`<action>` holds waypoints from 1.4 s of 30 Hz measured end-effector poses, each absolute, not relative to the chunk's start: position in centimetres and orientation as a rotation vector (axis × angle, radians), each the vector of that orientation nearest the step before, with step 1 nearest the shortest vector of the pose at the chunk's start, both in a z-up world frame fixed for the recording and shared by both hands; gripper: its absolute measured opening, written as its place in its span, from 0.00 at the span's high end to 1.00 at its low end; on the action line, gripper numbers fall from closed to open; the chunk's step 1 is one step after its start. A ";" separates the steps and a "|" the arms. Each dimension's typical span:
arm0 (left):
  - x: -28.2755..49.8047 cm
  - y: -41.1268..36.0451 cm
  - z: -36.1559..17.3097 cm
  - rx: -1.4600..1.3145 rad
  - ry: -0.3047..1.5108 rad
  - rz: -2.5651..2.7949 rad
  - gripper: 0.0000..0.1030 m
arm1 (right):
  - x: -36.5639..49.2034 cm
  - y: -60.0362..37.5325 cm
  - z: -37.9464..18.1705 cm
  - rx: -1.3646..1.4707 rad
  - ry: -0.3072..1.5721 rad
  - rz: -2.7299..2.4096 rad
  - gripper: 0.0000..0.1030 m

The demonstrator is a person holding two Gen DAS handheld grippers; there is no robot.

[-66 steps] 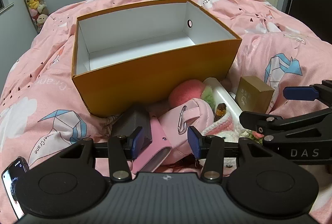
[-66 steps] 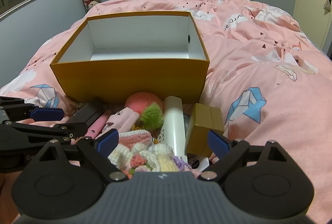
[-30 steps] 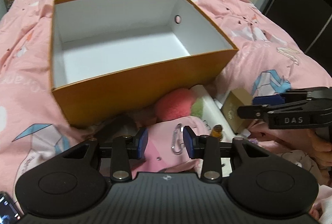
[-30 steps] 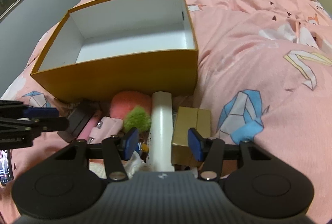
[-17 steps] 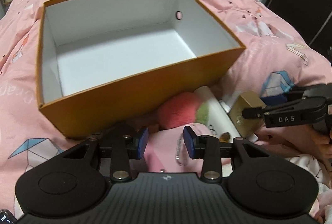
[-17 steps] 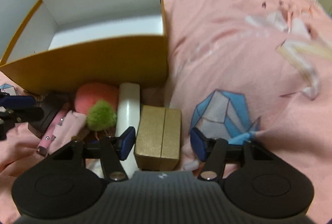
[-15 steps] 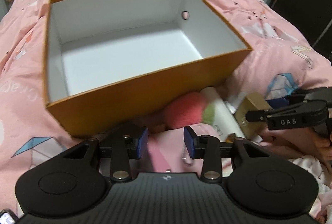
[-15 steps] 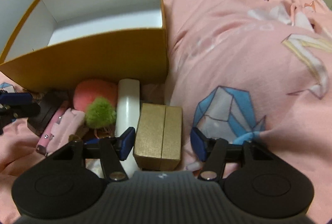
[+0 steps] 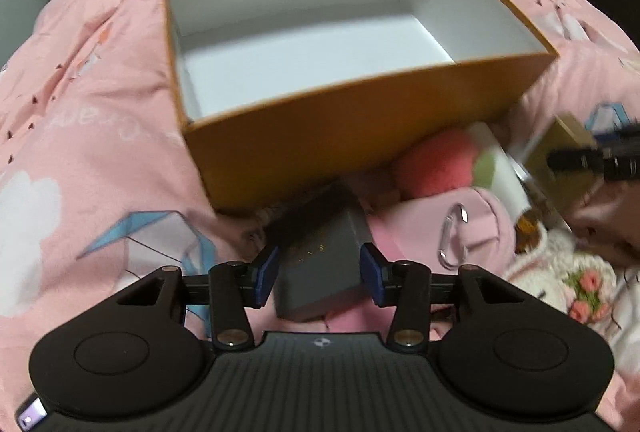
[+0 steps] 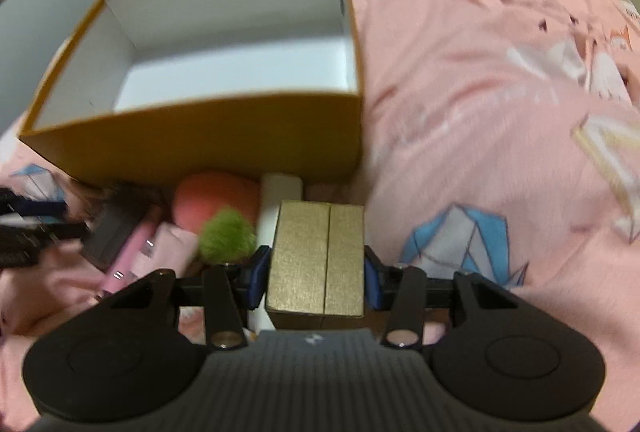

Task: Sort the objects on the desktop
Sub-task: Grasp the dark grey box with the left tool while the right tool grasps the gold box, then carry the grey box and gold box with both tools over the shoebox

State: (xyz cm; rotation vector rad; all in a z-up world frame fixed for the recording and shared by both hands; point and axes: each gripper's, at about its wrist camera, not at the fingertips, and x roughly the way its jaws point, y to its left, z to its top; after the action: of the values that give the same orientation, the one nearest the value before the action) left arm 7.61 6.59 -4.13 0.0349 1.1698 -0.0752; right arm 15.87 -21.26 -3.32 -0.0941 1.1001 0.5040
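My left gripper [image 9: 319,274] points steeply down over a dark grey box [image 9: 320,252] lying in front of the orange box [image 9: 360,136]. Its jaws are opening and the blue pads flank the grey box's sides without gripping it. My right gripper [image 10: 314,278] is closing on a gold box [image 10: 320,252], and both pads sit against its sides. The orange box [image 10: 200,140] is white inside and holds nothing. In the left wrist view the gold box [image 9: 568,148] shows blurred at the right.
Between the two boxes lie a pink plush peach [image 10: 216,200] with a green tuft [image 10: 226,232], a white tube [image 10: 280,188], a pink pouch with a carabiner [image 9: 424,224] and a white crocheted piece [image 9: 568,272]. All rest on a pink bed quilt [image 10: 500,92].
My left gripper shifted left off the pink pouch to the dark grey box and widened its jaws. My right gripper dropped onto the gold box and narrowed onto it.
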 end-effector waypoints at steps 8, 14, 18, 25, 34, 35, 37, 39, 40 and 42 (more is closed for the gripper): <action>6.4 2.9 -5.9 0.193 1.182 -0.122 0.42 | 16.1 -19.3 -3.2 -0.092 1.089 0.574 0.52; 7.0 2.9 -6.8 0.230 1.142 -0.067 0.42 | 16.0 -18.4 -2.9 -0.046 1.117 0.642 0.52; 7.2 4.9 -6.1 0.116 1.153 -0.052 0.54 | 15.7 -17.0 -1.8 -0.041 1.063 0.701 0.52; 6.1 7.0 -4.5 0.082 1.117 0.000 0.54 | 14.9 -12.5 -2.1 -0.050 1.033 0.871 0.53; 5.2 8.4 -3.6 0.092 1.094 0.019 0.54 | 14.1 -8.3 -5.0 -0.074 1.110 0.971 0.54; 5.0 8.4 -3.6 0.102 1.092 0.013 0.54 | 14.0 -8.2 -5.2 -0.072 1.110 0.973 0.54; 4.7 8.2 -3.5 0.123 1.098 -0.022 0.54 | 14.1 -7.7 -5.5 -0.060 1.115 0.987 0.54; 4.4 7.9 -3.4 0.140 1.100 -0.071 0.52 | 14.2 -7.4 -5.6 -0.044 1.122 0.997 0.54; 4.3 7.6 -3.5 0.145 1.104 -0.097 0.49 | 14.2 -7.3 -5.7 -0.040 1.124 1.000 0.54; 4.2 7.3 -3.6 0.175 1.106 -0.120 0.41 | 14.2 -7.2 -5.7 -0.037 1.127 1.006 0.54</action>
State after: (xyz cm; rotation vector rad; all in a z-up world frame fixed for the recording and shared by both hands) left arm 4.16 7.25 -3.64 0.1749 1.1062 -0.1203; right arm 14.23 -7.15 -5.71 -0.0371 1.1267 1.0058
